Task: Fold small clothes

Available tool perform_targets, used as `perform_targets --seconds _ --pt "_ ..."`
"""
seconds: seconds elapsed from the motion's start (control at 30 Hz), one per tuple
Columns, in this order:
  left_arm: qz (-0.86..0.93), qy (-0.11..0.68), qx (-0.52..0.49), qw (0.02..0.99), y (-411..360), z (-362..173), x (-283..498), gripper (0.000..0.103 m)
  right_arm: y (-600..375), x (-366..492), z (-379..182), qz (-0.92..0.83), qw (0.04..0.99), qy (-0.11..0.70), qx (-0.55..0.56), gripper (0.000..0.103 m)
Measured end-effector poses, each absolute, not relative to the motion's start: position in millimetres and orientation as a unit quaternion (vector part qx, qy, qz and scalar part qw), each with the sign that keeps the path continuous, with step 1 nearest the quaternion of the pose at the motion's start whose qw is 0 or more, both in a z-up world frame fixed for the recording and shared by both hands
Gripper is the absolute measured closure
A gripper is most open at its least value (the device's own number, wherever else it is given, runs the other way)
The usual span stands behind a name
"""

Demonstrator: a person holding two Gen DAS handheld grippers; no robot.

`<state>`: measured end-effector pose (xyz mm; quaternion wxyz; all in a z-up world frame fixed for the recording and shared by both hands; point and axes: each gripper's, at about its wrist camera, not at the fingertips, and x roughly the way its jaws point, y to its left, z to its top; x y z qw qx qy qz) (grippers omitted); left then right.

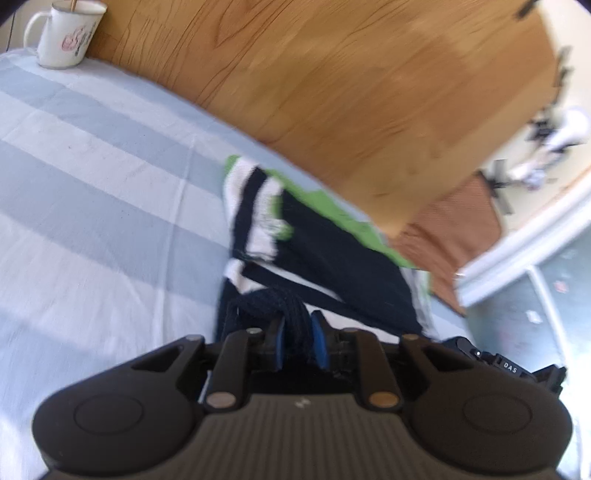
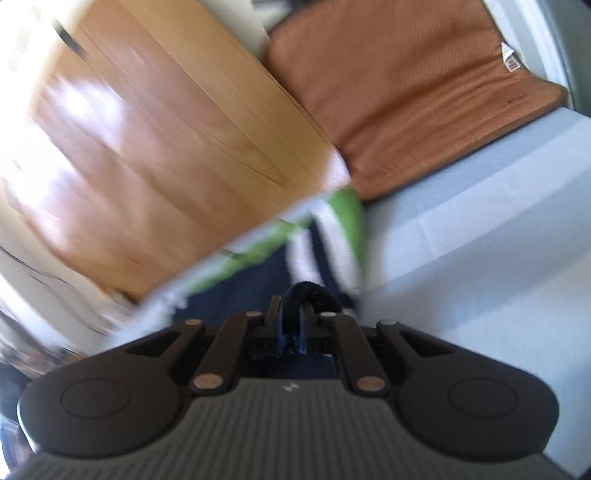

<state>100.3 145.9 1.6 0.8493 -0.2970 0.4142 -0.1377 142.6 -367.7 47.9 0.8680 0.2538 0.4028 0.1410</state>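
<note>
left wrist view: the left gripper (image 1: 298,338) is clamped narrow on a dark knit edge of the small garment (image 1: 314,254), which trails toward 1 o'clock over the striped sheet (image 1: 92,177); a mug (image 1: 66,33) sits at 10 o'clock.

right wrist view: the right gripper (image 2: 291,319) pinches another dark fold, cloth running to 12 o'clock. it looks light, limp and stretchy; hems or corners seem the best holds.

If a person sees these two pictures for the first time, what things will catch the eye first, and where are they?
First is the navy, white and green garment on the striped sheet; the left gripper and the right gripper each pinch a dark fold of it. Behind it stands a large wooden panel, with a brown cushion beside it. A white mug sits far off at the sheet's far left.
</note>
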Motion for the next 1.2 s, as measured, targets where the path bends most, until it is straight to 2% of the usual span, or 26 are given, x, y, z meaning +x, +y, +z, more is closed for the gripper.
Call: perform_targets --seconds 0.03,0.07,0.1,0.13,0.17,0.2,0.4,0.57,0.63,0.67,0.7,0.73,0.77,0.83,0.97,1.0,1.07,1.13,1.17,1.2 --pt "-0.120 0.431 -0.295 0.844 143.7 -6.0 107.1 0.070 -370.8 142.8 43.2 0.146 0.863 0.400 0.271 0.090" --pt "-0.117 0.439 -0.296 0.840 143.5 -12.3 107.0 0.060 -376.5 138.9 43.6 0.147 0.859 0.396 0.290 0.084" --pt "-0.130 0.430 -0.299 0.842 145.8 -15.0 103.4 0.057 -381.5 132.4 46.8 0.151 0.858 0.388 0.301 0.079" --pt "-0.138 0.422 -0.296 0.846 148.8 -15.0 97.1 0.056 -387.0 122.3 51.5 0.151 0.864 0.371 0.305 0.066" --pt "-0.135 0.415 -0.296 0.850 154.6 -14.8 90.2 0.050 -392.3 110.2 56.6 0.147 0.873 0.354 0.301 0.051" --pt "-0.124 0.407 -0.300 0.854 160.8 -14.4 82.1 0.041 -394.0 103.8 61.1 0.140 0.881 0.346 0.291 0.049" --pt "-0.127 0.414 -0.313 0.845 176.6 -20.6 51.7 0.028 -415.0 64.7 52.9 0.136 0.864 0.362 0.322 0.049" --pt "-0.142 0.418 -0.288 0.850 160.4 -13.8 53.2 0.028 -405.7 44.6 56.6 0.142 0.871 0.355 0.310 0.049" --pt "-0.135 0.421 -0.280 0.852 153.3 -15.2 60.3 0.033 -398.1 49.5 58.1 0.146 0.870 0.360 0.302 0.050" --pt "-0.133 0.426 -0.277 0.851 149.6 -17.0 62.5 0.049 -391.9 53.4 58.5 0.153 0.868 0.368 0.295 0.064" --pt "-0.134 0.434 -0.271 0.848 145.7 -19.2 64.1 0.074 -386.1 55.1 59.7 0.163 0.867 0.377 0.282 0.079" --pt "-0.125 0.440 -0.256 0.851 141.2 -19.1 63.4 0.084 -380.1 54.5 62.4 0.168 0.869 0.383 0.266 0.094" --pt "-0.121 0.443 -0.239 0.856 137.3 -18.1 59.5 0.092 -376.1 49.3 66.4 0.172 0.873 0.380 0.252 0.095" --pt "-0.131 0.438 -0.226 0.860 138.0 -12.1 44.1 0.096 -374.5 37.0 75.3 0.180 0.878 0.381 0.228 0.095" --pt "-0.145 0.450 -0.213 0.855 144.1 -11.8 18.3 0.095 -377.5 13.2 68.9 0.171 0.878 0.400 0.202 0.095" --pt "-0.139 0.456 -0.211 0.853 144.1 -15.6 17.4 0.091 -376.9 11.1 63.2 0.167 0.877 0.405 0.198 0.095" --pt "-0.137 0.455 -0.229 0.850 148.7 -21.8 17.5 0.091 -379.1 10.7 57.1 0.161 0.874 0.404 0.214 0.091" --pt "-0.141 0.455 -0.258 0.841 155.0 -21.3 17.7 0.083 -382.3 10.0 61.5 0.162 0.874 0.397 0.230 0.087" --pt "-0.146 0.450 -0.268 0.839 158.5 -20.6 15.9 0.071 -383.0 8.9 65.2 0.165 0.877 0.390 0.230 0.080" --pt "-0.150 0.443 -0.274 0.840 160.7 -18.7 12.9 0.054 -383.2 7.9 68.6 0.166 0.880 0.383 0.227 0.074"
